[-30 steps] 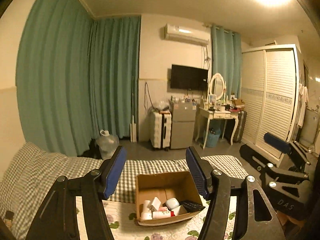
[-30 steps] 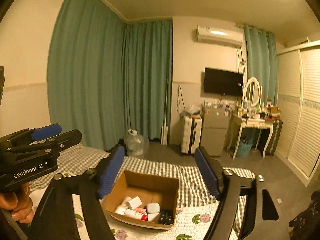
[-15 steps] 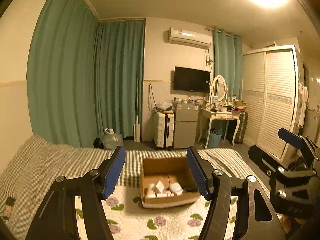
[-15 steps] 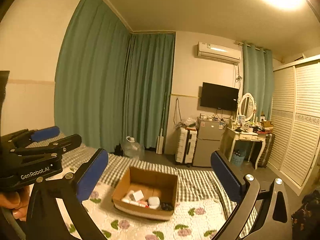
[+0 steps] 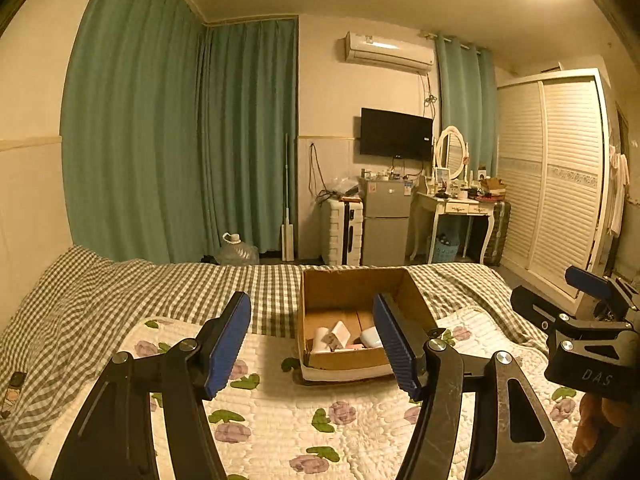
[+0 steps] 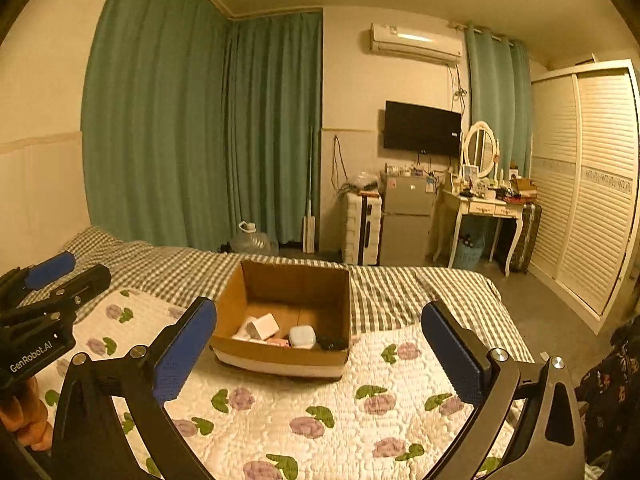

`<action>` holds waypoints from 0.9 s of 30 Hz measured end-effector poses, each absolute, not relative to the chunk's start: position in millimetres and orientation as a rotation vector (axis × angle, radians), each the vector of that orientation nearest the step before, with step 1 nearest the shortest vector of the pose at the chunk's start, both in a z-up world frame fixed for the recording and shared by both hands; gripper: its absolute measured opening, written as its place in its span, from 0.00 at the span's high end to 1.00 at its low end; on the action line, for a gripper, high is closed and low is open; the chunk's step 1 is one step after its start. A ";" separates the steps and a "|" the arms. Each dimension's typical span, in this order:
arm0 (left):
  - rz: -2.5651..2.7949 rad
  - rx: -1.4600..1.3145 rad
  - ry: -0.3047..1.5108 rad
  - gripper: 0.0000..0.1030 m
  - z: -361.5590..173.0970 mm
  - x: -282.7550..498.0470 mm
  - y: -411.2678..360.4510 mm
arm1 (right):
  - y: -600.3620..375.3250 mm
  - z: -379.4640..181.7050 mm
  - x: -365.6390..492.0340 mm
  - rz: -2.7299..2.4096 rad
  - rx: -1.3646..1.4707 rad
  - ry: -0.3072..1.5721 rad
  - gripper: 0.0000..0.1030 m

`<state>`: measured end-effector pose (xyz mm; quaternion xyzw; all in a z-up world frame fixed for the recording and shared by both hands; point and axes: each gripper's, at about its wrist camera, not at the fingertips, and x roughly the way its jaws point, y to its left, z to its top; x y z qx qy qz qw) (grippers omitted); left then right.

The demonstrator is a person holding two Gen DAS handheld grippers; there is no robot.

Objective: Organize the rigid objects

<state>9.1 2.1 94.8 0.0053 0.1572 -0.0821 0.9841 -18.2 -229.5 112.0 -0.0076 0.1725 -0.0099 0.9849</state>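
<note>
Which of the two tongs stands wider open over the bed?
The right tongs: their blue pads stand farther apart than the width of the cardboard box ahead, with nothing between them. The left tongs are open too, but narrower.

We see teal curtains (image 6: pixel 200 128) along the wall, an air conditioner (image 6: pixel 416 43) above a dark TV (image 6: pixel 422 130), a suitcase (image 6: pixel 362 229) just beside a small fridge (image 6: pixel 406 218), a dressing table (image 6: pixel 486 210) with an oval mirror (image 6: pixel 480 149), and a louvred wardrobe (image 6: pixel 592 184).
</note>
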 end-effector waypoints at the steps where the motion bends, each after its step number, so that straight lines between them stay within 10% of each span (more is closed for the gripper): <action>1: -0.162 0.010 0.320 0.35 93.1 10.0 1.8 | -229.7 110.9 -16.6 -0.021 -0.015 0.351 0.00; 27: -0.147 0.012 0.368 0.35 85.8 18.3 -4.6 | -231.5 104.7 -14.8 -0.029 0.001 0.386 0.00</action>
